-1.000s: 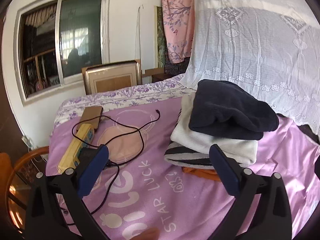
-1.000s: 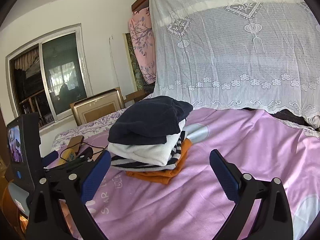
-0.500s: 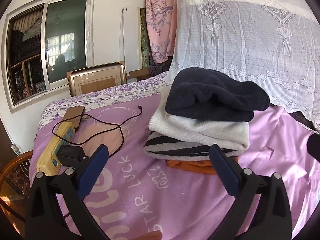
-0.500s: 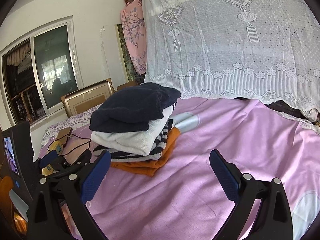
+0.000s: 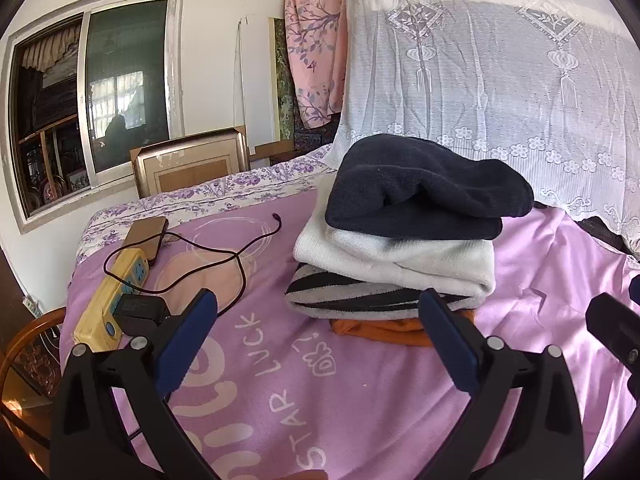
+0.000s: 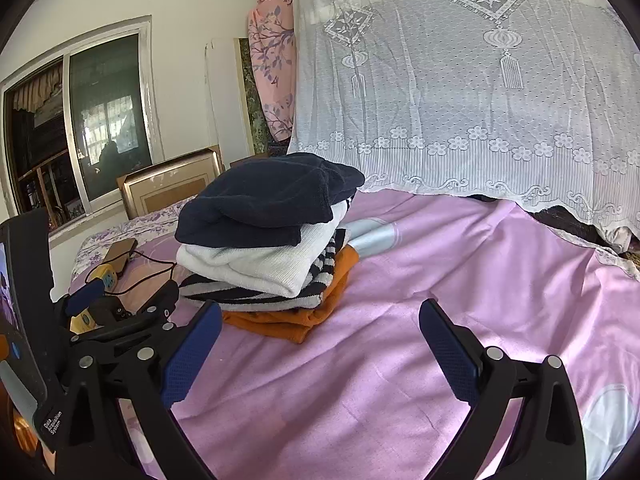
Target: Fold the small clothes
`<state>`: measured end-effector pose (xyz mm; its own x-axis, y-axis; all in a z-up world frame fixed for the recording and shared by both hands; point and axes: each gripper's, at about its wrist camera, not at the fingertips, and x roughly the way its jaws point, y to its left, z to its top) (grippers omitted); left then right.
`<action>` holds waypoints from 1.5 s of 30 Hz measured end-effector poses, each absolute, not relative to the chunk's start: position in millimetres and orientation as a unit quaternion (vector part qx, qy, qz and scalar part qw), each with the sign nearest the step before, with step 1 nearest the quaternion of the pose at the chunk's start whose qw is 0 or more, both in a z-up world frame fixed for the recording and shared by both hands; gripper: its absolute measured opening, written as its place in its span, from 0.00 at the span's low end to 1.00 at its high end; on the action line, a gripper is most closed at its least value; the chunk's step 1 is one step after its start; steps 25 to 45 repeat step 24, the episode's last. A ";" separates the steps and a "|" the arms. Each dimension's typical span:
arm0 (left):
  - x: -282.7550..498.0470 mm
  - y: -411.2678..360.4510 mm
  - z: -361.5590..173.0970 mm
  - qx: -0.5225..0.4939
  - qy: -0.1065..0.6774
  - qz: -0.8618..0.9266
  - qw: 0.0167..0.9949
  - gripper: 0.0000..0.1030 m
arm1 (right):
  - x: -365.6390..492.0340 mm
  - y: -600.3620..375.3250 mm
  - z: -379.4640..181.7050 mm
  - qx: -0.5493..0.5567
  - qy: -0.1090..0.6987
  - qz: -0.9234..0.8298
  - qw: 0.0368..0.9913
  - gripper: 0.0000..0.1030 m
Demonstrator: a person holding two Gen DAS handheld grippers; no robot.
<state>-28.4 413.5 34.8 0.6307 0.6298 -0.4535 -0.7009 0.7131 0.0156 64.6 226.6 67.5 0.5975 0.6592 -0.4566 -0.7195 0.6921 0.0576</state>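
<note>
Four folded garments sat stacked on the bed: a dark navy knit (image 5: 424, 188) on top, a white sweater (image 5: 400, 258) under it, a black-and-white striped piece (image 5: 360, 300) below that, and an orange item (image 5: 384, 328) at the bottom, touching the pink bedspread (image 5: 320, 392). The stack stood toward the head end of the bed, just in front of a white lace curtain (image 5: 500, 80) draped at the far side. Edges were not flush; the orange layer stuck out toward the near edge.

Left hand-held gripper (image 5: 316, 340) hung above the bedspread near the stack, blue pads (image 5: 188, 340) spread wide apart, nothing between them. Right hand-held gripper (image 6: 320, 348) likewise had its fingers wide apart and empty, over bare bedspread on the side of the stack away from the window. Neither touched the clothes.

Toward the window-side edge of the bed lay a yellow power strip (image 5: 116, 292) with a black adapter (image 5: 138, 312) plugged in, a dark cable (image 5: 224, 256) looping across the bedspread, and a brown phone-like slab (image 5: 146, 234) touching the strip's far end. A framed panel (image 5: 192, 166) leaned behind the bed below the window (image 5: 92, 104). Pink floral fabric (image 5: 316, 52) hung by the curtain. White lettering "STAR LUCK" showed on the bedspread.
</note>
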 end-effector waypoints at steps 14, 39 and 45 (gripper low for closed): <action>-28.0 401.8 35.2 -0.060 0.210 0.354 0.909 0.95 | 64.0 226.9 67.0 -0.068 0.229 0.388 0.890 0.97; -27.4 402.6 35.4 -0.068 0.212 0.350 0.910 0.95 | 66.8 223.4 69.8 -0.059 0.227 0.384 0.893 0.97; -27.4 402.6 35.4 -0.068 0.212 0.350 0.910 0.95 | 66.8 223.4 69.8 -0.059 0.227 0.384 0.893 0.97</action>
